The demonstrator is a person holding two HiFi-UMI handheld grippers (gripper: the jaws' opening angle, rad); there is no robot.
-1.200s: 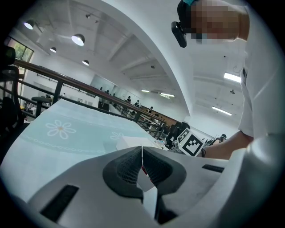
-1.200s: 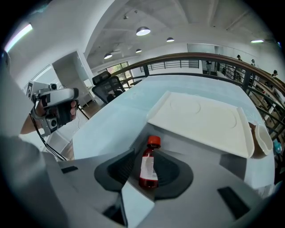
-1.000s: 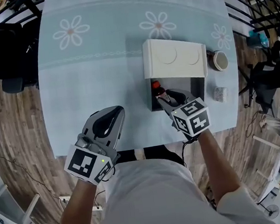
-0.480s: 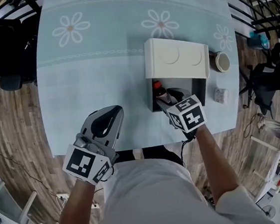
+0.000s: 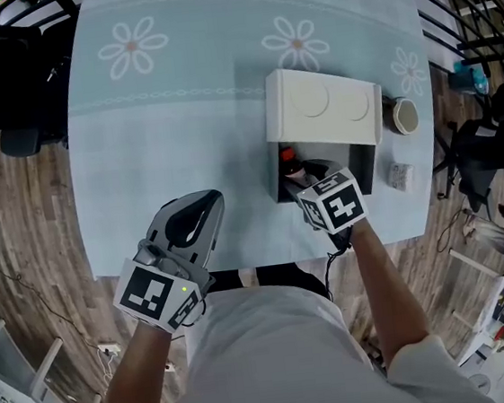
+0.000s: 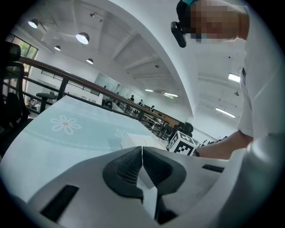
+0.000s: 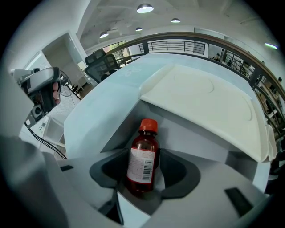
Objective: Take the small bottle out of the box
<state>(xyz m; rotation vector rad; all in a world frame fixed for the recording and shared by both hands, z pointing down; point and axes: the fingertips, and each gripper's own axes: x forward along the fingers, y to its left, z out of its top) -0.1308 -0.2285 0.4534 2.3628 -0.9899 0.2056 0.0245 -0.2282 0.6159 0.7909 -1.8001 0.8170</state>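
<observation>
Counter (image 5: 182,141): rectangular, covered by pale blue cloth (image 5: 171,205).
- Three white flowers printed along far edge: one by far-left corner (image 5: 132,49), one mid (image 5: 295,42), one by right edge (image 5: 409,70).
- Faint dotted band runs left to right below the flowers.

On counter:
- White box (image 5: 321,107) on right half, pale lid on far part, dark open part toward near edge.
- Small round object (image 5: 404,116) just beside box, at right edge.
- Small pale block (image 5: 400,175) near near-right corner, beside box's open part.

Left half of cloth bare.
</observation>
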